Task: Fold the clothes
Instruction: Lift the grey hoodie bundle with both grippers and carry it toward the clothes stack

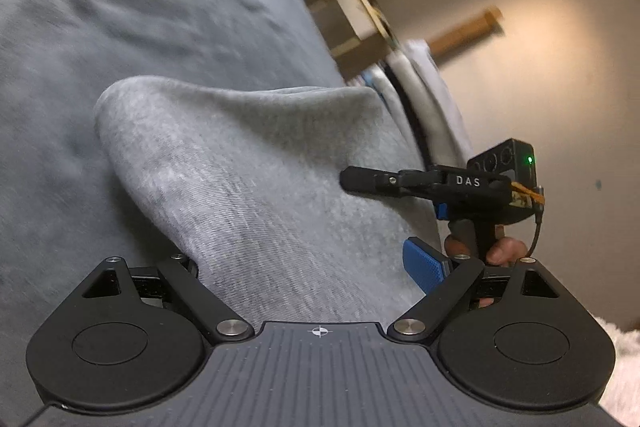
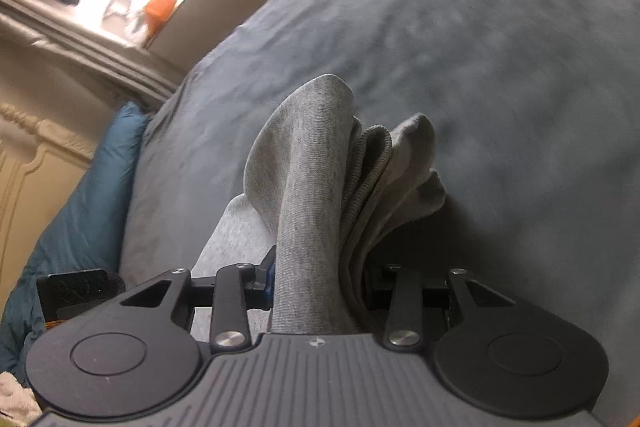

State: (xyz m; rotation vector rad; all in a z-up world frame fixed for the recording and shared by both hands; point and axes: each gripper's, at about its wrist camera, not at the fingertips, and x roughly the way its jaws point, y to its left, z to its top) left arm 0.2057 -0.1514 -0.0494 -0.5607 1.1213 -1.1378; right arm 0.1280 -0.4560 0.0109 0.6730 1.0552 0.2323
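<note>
Grey garment (image 2: 316,195) fills right gripper (image 2: 320,287) gap; bedspread (image 2: 500,39) beyond open, teal pillow (image 2: 84,203) left.

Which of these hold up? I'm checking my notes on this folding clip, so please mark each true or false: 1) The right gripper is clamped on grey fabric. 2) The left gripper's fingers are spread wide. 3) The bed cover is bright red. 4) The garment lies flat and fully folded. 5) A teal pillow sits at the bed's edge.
1) True: the right gripper is shut on the grey garment.
2) True: the left gripper is open, with cloth draped between its fingers.
3) False: the bed cover is blue-grey.
4) False: the garment is bunched and lifted off the bed.
5) True: the teal pillow shows in the right wrist view.
</note>
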